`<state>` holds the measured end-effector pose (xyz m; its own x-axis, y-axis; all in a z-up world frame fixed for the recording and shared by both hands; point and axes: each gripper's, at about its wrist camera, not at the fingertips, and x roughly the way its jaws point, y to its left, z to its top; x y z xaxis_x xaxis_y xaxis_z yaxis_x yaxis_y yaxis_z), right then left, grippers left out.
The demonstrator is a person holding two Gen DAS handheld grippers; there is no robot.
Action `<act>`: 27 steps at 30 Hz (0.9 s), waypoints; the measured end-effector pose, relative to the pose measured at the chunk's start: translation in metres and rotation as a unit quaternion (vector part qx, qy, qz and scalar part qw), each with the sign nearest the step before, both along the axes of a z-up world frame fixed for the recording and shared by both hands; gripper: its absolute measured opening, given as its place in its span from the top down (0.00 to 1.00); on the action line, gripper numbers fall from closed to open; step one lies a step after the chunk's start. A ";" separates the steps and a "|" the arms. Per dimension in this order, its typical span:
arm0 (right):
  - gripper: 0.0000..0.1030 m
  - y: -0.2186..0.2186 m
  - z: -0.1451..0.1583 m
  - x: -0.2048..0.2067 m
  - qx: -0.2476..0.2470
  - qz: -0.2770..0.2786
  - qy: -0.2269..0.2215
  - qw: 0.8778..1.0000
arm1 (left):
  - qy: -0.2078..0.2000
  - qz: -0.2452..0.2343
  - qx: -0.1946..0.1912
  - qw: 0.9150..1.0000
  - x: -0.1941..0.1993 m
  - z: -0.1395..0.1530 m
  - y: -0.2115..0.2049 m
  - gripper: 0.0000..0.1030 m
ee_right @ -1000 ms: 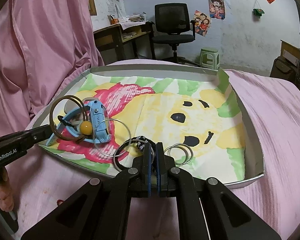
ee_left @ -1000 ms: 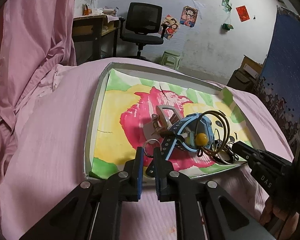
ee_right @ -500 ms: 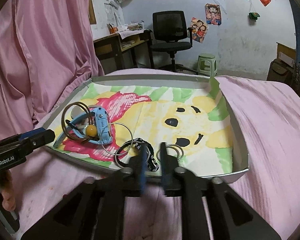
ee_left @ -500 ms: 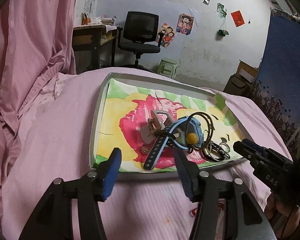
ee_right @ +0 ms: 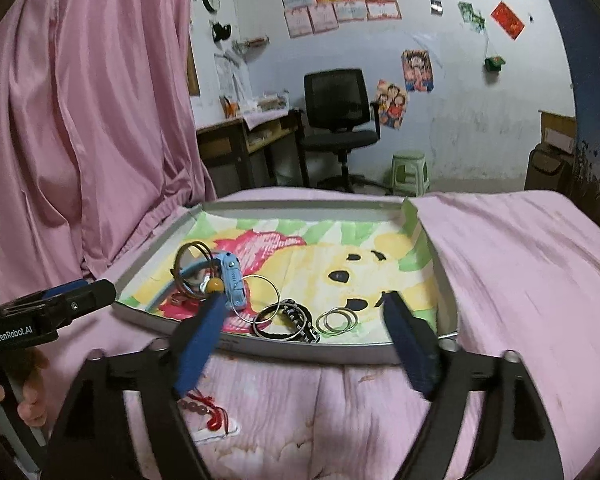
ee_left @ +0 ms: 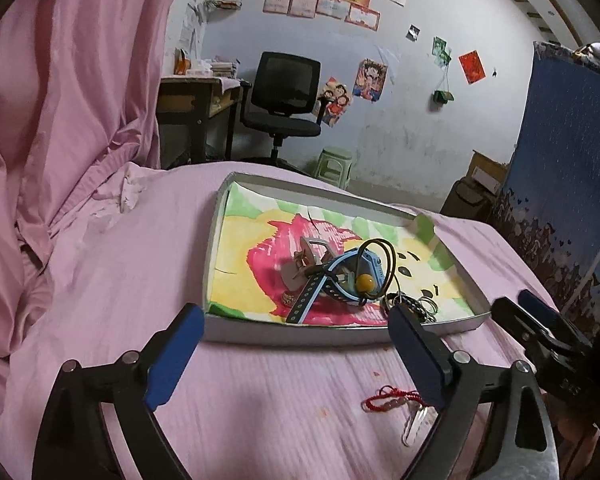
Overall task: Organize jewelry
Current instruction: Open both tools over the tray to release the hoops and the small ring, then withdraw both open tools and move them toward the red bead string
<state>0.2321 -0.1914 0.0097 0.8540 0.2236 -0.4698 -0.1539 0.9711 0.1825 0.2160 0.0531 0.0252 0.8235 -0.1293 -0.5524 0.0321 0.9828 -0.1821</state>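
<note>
A shallow grey tray [ee_left: 216,240] [ee_right: 340,350] lined with a painted paper lies on the pink bed. In it lie a blue watch [ee_left: 324,280] [ee_right: 232,284], a brown hair loop with a yellow bead [ee_left: 367,282] [ee_right: 216,285], metal bangles [ee_right: 262,296], a black braided bracelet [ee_right: 296,318] and small silver rings [ee_right: 338,320]. A red beaded cord with a clear pendant [ee_left: 392,400] [ee_right: 208,410] lies on the bedsheet in front of the tray. My left gripper [ee_left: 296,348] is open and empty, short of the tray. My right gripper [ee_right: 304,340] is open and empty at the tray's near rim.
Pink curtain [ee_right: 80,120] hangs at the left. A black office chair [ee_left: 284,96], a desk [ee_left: 196,96] and a green stool [ee_right: 408,168] stand beyond the bed. A blue patterned panel [ee_left: 572,160] is at the right.
Both grippers have opened wide and pulled back from the tray toward the near side of the bed. The red cord on the sheet has come into view.
</note>
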 end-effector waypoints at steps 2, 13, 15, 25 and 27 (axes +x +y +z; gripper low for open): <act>0.05 0.000 0.003 -0.010 -0.003 -0.007 -0.013 1.000 | -0.012 0.002 0.005 1.000 -0.009 0.002 0.000 0.07; 0.01 -0.003 0.021 -0.055 -0.008 -0.012 -0.063 0.998 | -0.074 -0.005 0.046 0.996 -0.059 0.017 -0.007 0.01; 0.01 -0.005 0.021 -0.063 -0.010 -0.011 -0.069 0.998 | -0.078 -0.007 0.048 0.996 -0.066 0.018 -0.007 0.01; 0.01 0.006 0.011 -0.086 -0.039 0.022 -0.059 0.997 | -0.048 -0.039 0.063 0.996 -0.073 0.009 -0.005 0.01; 0.01 0.008 0.008 -0.087 -0.045 0.031 -0.053 0.997 | -0.033 -0.048 0.061 0.996 -0.071 0.006 -0.005 0.01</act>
<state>0.1451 -0.1830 0.0178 0.8855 0.2385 -0.3986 -0.2277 0.9708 0.0750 0.1453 0.0484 0.0308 0.8459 -0.1438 -0.5136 0.1345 0.9894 -0.0554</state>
